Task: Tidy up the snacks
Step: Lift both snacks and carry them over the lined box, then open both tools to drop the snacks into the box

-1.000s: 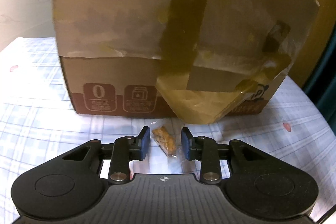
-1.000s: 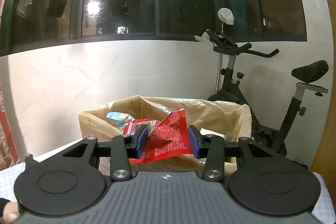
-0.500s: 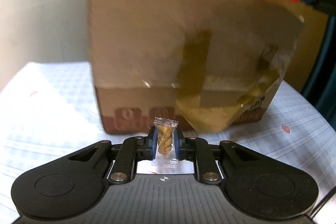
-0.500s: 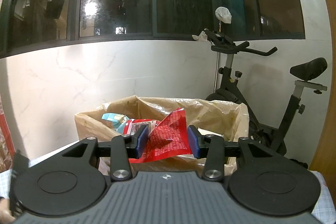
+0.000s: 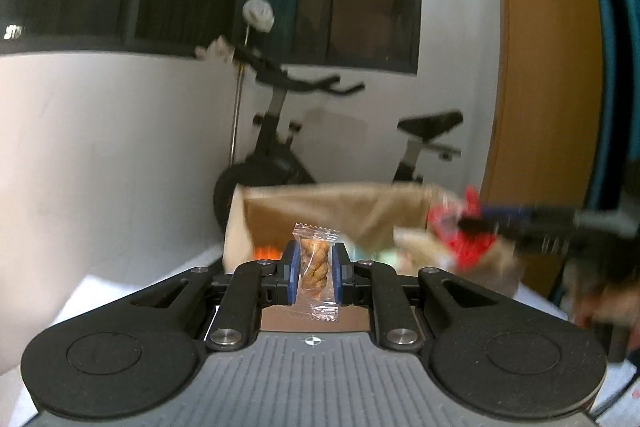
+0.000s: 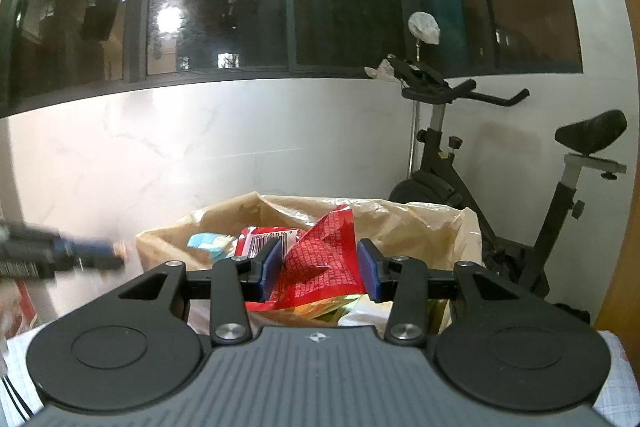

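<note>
Two snacks in play, one per claw. Left claw (image 5: pixel 315 273) clamped narrow on a small clear-wrapped twisted pastry (image 5: pixel 315 265), upright between the blue pads, where a second ago that packet lay on the counter between wide-open pads. Raised since then too: half a second back facing the side of the cardboard box (image 5: pixel 320 215), now looking over its rim into the open top. Motion blur across the left view, so likely in mid-swing toward the box. Right claw (image 6: pixel 318 269) unchanged over all three moments, hovering above the plastic-lined box (image 6: pixel 420 223), pads set fairly wide with a red snack wrapper (image 6: pixel 320 263) between them; cannot tell whether pinched or merely resting there. Meaning for the task: pick-up of the pastry done, drop into the box probably next, with room needed beside the right claw.
</note>
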